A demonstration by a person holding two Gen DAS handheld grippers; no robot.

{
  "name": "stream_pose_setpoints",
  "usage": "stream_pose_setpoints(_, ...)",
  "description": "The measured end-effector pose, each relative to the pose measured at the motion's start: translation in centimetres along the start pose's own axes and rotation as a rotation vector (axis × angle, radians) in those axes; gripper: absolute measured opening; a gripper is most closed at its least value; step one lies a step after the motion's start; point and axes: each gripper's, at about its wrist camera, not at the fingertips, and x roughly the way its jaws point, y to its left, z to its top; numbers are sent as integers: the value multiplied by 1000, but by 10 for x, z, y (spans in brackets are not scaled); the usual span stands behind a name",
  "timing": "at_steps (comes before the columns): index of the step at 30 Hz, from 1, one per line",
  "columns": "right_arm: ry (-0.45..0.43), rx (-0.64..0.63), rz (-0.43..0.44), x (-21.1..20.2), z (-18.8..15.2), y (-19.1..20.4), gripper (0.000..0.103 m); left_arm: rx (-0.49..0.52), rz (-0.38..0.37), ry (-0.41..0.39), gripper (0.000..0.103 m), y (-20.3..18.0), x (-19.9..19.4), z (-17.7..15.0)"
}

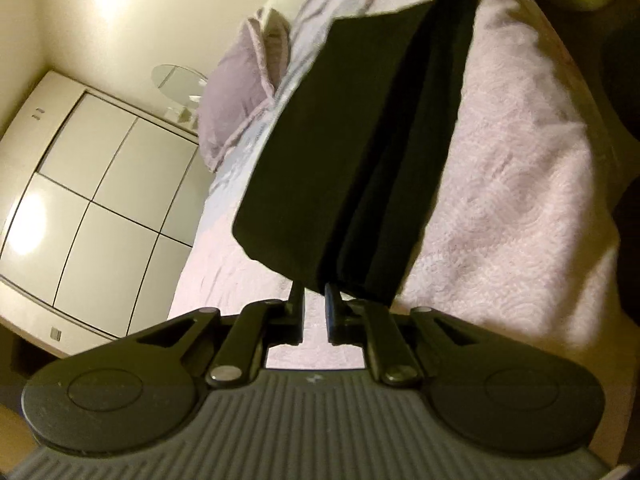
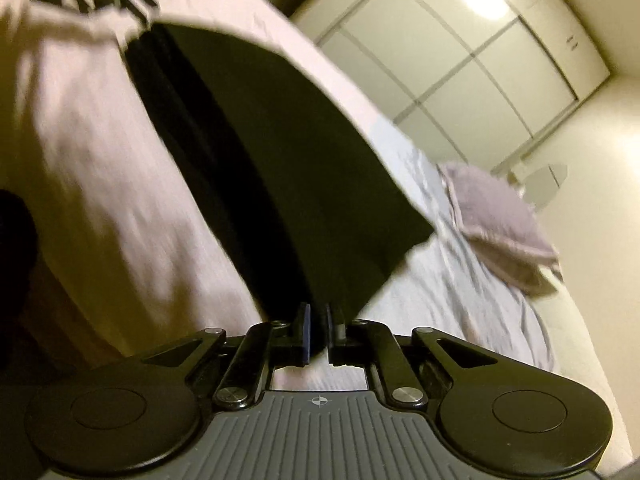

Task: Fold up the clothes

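Above pink bed (image 1: 520, 184): black garment (image 1: 360, 152) stretched between left gripper (image 1: 315, 300) and right gripper (image 2: 318, 316) (one per end), jaws nearly closed, pinching cloth; long axis gripper-to-gripper.

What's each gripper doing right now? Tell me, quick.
Left gripper: shut on the black garment.
Right gripper: shut on the black garment's other end.
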Motion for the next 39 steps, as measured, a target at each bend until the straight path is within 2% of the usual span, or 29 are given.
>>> stream_pose_setpoints(2, -43, -1, 13, -6, 15, 7, 16, -17, 11, -25, 19, 2, -6, 4)
stream_pose_setpoints(4, -75, -18, 29, 2, 28, 8, 52, -9, 4, -54, 31, 1, -6, 12)
stream_pose_setpoints(5, -91, -26, 37, 6, 35, 8, 58, -3, -1, -69, 33, 0, -6, 17)
stream_pose_setpoints(6, -103, -42, 45, 12, 41, 9, 58, 7, -6, -79, 33, -1, -3, 22)
stream_pose_setpoints(11, -100, -55, 79, 34, 57, 8, 58, 71, -45, -95, 32, -10, 22, 39)
stream_pose_setpoints(13, -82, -41, 125, 42, 63, 5, 58, 84, -69, -104, 30, -11, 30, 41)
stream_pose_setpoints(17, -72, -125, 162, 54, 66, 13, 58, 123, -92, -109, 31, -10, 38, 43)
stream_pose_setpoints(21, -74, -233, 172, 59, 69, 21, 58, 104, -118, -120, 31, -3, 38, 43)
stream_pose_setpoints(23, -64, -235, 169, 63, 68, 18, 58, 102, -113, -117, 31, -2, 38, 40)
stream_pose_setpoints(24, -34, -186, 182, 68, 67, 11, 55, 100, -111, -115, 31, -2, 39, 38)
stream_pose_setpoints(25, -13, -141, 198, 70, 66, 4, 38, 99, -109, -114, 31, -1, 39, 36)
stream_pose_setpoints(27, 20, -106, 197, 69, 60, -5, 17, 99, -103, -109, 31, -1, 40, 34)
stream_pose_setpoints(28, 24, -96, 197, 68, 57, -7, 13, 101, -100, -105, 31, -3, 41, 34)
stream_pose_setpoints(31, 37, -81, 191, 66, 51, -3, 12, 88, -104, -84, 29, -6, 45, 32)
stream_pose_setpoints(36, 54, -104, 183, 58, 62, -1, 12, 32, -121, -41, 27, 6, 37, 31)
stream_pose_setpoints(39, 2, -18, 203, 35, 68, -15, 13, -45, -108, -43, 31, 24, 27, 26)
